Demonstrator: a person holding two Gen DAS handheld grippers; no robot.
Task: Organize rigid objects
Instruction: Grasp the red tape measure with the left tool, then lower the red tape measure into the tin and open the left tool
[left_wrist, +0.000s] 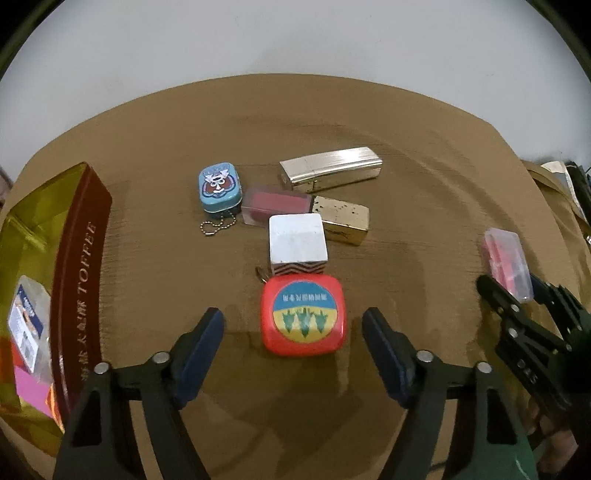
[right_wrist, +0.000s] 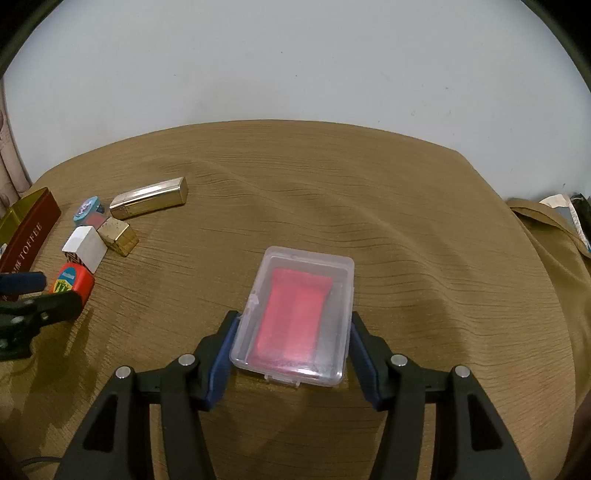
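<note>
A red tape measure (left_wrist: 303, 317) with a blue and yellow round label lies on the brown tablecloth (left_wrist: 406, 184). My left gripper (left_wrist: 293, 328) stands open around it, with a gap between each pad and the case. Beyond it sit a white cube (left_wrist: 297, 242), a gold block (left_wrist: 343, 218), a small box with red contents (left_wrist: 277, 205), a blue tin (left_wrist: 219, 186) on a ball chain and a silver case (left_wrist: 330, 168). My right gripper (right_wrist: 293, 332) is shut on a clear plastic box (right_wrist: 295, 321) that holds something pink-red. That box (left_wrist: 508, 264) also shows at the right of the left wrist view.
A dark red toffee tin (left_wrist: 81, 277) with a gold lining stands open at the left edge, with packets inside. The cloth (right_wrist: 406, 240) is wrinkled, and its far edge meets a white wall. Clutter (right_wrist: 569, 210) lies off the table's right side.
</note>
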